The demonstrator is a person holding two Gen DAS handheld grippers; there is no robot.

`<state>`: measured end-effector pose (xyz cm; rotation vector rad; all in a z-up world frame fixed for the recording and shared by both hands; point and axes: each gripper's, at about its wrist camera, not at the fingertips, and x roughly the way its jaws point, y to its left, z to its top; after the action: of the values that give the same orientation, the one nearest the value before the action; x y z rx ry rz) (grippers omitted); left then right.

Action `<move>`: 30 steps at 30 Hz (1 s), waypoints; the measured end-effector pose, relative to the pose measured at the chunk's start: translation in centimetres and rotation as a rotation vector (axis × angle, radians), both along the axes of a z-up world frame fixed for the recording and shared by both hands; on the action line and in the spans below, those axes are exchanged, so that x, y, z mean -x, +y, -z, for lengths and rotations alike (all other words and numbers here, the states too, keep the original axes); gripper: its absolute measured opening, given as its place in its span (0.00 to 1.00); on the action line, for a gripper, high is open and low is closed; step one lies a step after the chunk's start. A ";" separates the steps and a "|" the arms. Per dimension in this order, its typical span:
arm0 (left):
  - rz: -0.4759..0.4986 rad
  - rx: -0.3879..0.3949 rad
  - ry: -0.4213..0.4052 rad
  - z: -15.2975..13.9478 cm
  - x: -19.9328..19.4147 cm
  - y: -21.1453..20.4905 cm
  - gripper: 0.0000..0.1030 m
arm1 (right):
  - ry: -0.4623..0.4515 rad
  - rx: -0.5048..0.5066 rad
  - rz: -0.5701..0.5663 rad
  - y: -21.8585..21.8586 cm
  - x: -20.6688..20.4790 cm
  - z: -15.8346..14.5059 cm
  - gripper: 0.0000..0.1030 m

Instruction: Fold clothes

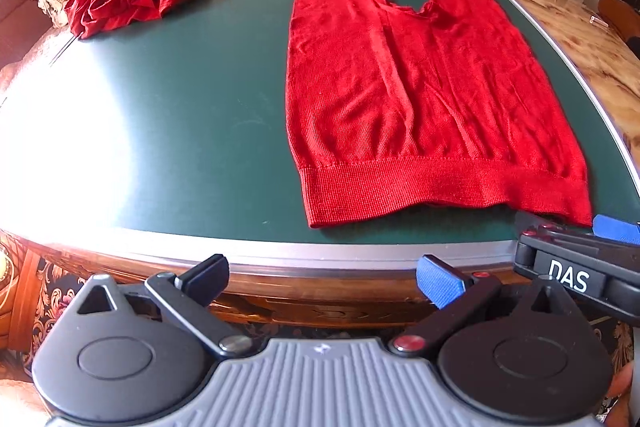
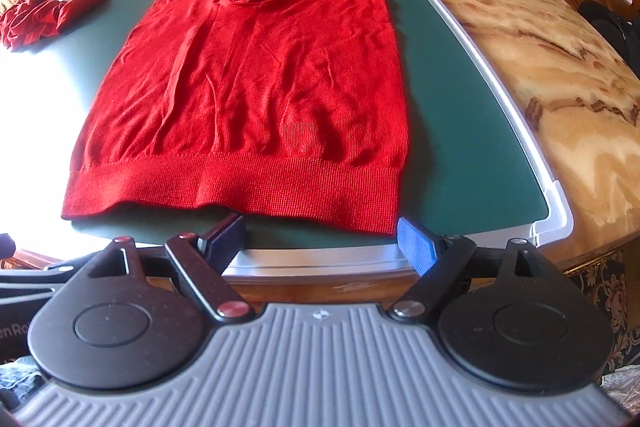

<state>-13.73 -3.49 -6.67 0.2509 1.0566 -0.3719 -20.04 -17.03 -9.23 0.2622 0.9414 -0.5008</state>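
A red knit sweater [image 1: 416,95] [image 2: 256,99] lies flat on the green mat [image 1: 192,99] [image 2: 448,107], ribbed hem toward me, sleeves folded in along the body and reaching the far edge. My left gripper [image 1: 326,277] is open, hanging over the table's near edge, short of the hem's left corner, with nothing between its fingers. My right gripper [image 2: 322,241] is open too, just in front of the hem's right part, its blue pad [image 2: 416,243] beside the right hem corner. The right gripper also shows at the right edge of the left wrist view [image 1: 576,247].
A crumpled dark red garment [image 1: 124,3] [image 2: 36,15] lies at the mat's far left. The mat has a silver frame [image 2: 516,131] on a marble-patterned table [image 2: 552,67]. Sofas with a cushion stand far left; a long cabinet with clutter runs along the back wall. Strong glare covers the mat's left part.
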 end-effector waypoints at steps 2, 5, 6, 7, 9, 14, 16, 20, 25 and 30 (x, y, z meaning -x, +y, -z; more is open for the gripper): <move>0.001 -0.002 0.004 0.1 0.0 -0.1 1.00 | -0.002 -0.005 0.001 -0.2 0.0 0.0 0.88; 0.006 0.007 0.025 0.5 -0.1 -0.2 1.00 | -0.006 -0.013 0.005 -0.4 0.1 0.0 0.88; 0.008 0.011 0.032 0.6 -0.1 -0.2 1.00 | -0.006 -0.012 0.009 -0.4 0.2 0.1 0.88; 0.009 0.014 0.040 0.7 -0.1 -0.2 1.00 | -0.006 -0.011 0.012 -0.4 0.2 0.1 0.88; 0.014 0.017 0.043 0.8 -0.1 -0.3 1.00 | -0.007 -0.013 0.017 -0.6 0.3 0.1 0.88; 0.011 0.033 0.040 0.9 0.0 -0.4 1.00 | -0.021 -0.024 0.029 -1.0 0.8 -0.2 0.88; 0.012 0.043 0.043 1.0 0.0 -0.2 1.00 | -0.015 -0.021 0.030 -1.1 0.7 -0.1 0.88; 0.027 -0.001 0.084 2.0 -0.3 -0.4 1.00 | -0.006 -0.015 0.026 -0.9 0.6 0.1 0.88; 0.027 0.044 0.090 1.7 -0.2 0.0 1.00 | -0.010 -0.012 0.024 -0.8 0.6 0.2 0.88; 0.047 0.070 0.019 0.1 0.9 0.7 1.00 | -0.011 -0.013 0.022 -1.0 0.6 0.2 0.88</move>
<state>-14.59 -2.80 -6.72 0.2103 1.0553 -0.4538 -20.66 -18.08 -9.39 0.2875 0.9326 -0.5131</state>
